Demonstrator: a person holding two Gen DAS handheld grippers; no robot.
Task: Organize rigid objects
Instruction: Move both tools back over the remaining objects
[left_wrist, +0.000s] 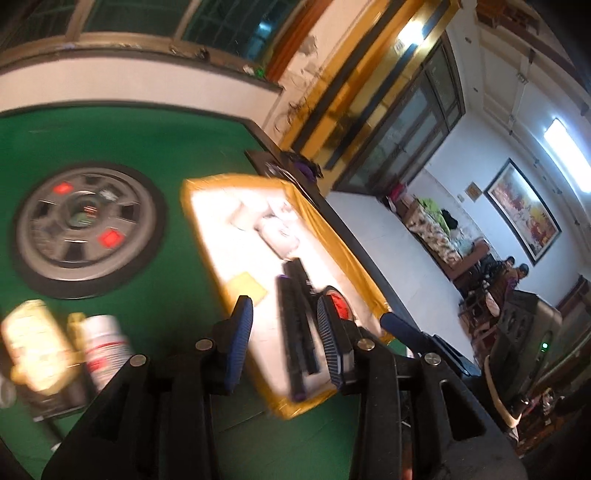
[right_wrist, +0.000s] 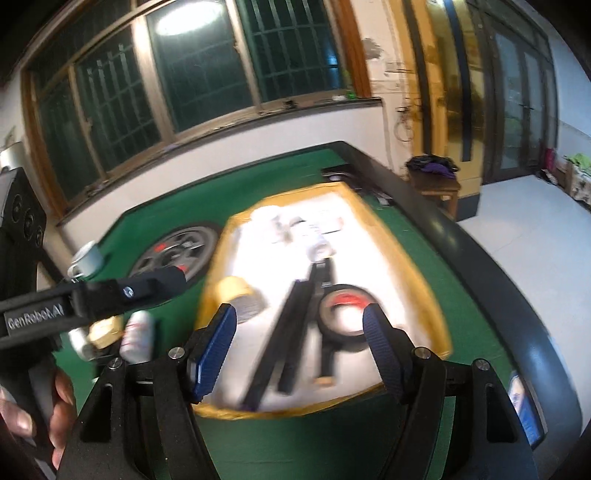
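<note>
A yellow-rimmed white tray (left_wrist: 332, 236) (right_wrist: 413, 273) lies on the green table. In it are long black bars (left_wrist: 295, 325) (right_wrist: 288, 332), a black tape roll with a red centre (left_wrist: 338, 302) (right_wrist: 341, 317), a yellow tape roll (right_wrist: 236, 291) and white items (left_wrist: 277, 229) (right_wrist: 295, 229) at the far end. My left gripper (left_wrist: 284, 332) is open and empty above the tray's near end. My right gripper (right_wrist: 299, 332) is open and empty above the bars and the tape roll. The left gripper's body (right_wrist: 92, 299) shows at the left of the right wrist view.
A grey wheel-shaped centre panel (left_wrist: 85, 229) (right_wrist: 177, 251) sits in the table. White and yellow bottles (left_wrist: 74, 347) (right_wrist: 136, 332) lie left of the tray. A white cup (right_wrist: 88, 258) stands further left. The table's dark padded edge (right_wrist: 480, 258) runs on the right.
</note>
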